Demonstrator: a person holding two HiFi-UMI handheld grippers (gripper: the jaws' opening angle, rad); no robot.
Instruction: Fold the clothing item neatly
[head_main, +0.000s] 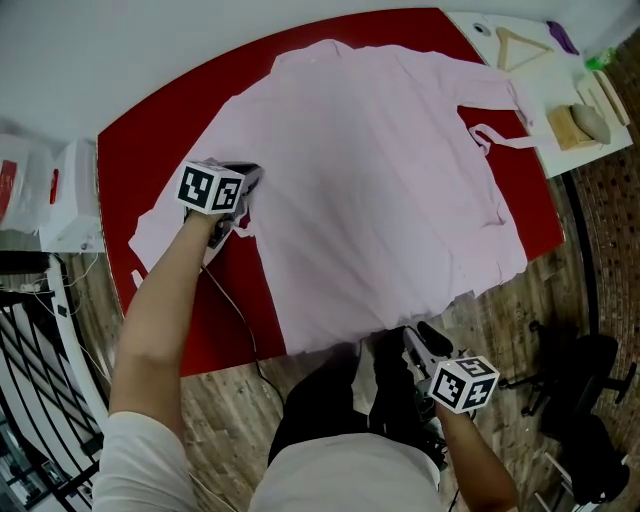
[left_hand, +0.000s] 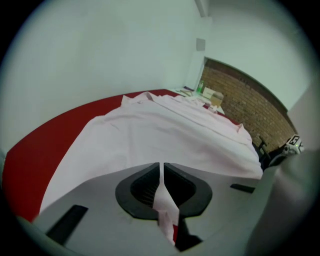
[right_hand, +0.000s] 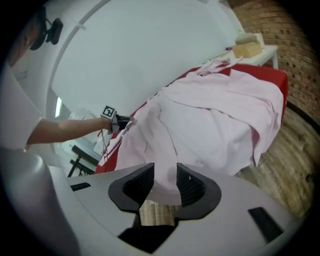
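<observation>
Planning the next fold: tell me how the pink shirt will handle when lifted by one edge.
Likely floppy: the pink shirt wrinkles and drapes off the edge of the red table. Probably light, since the left claw holds it by a thin pinch.

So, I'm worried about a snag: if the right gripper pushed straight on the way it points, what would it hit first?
Most likely the hanging edge of the pale pink shirt draped off the red table; its hem shows between the right gripper's open jaws, though depth is unclear.
</observation>
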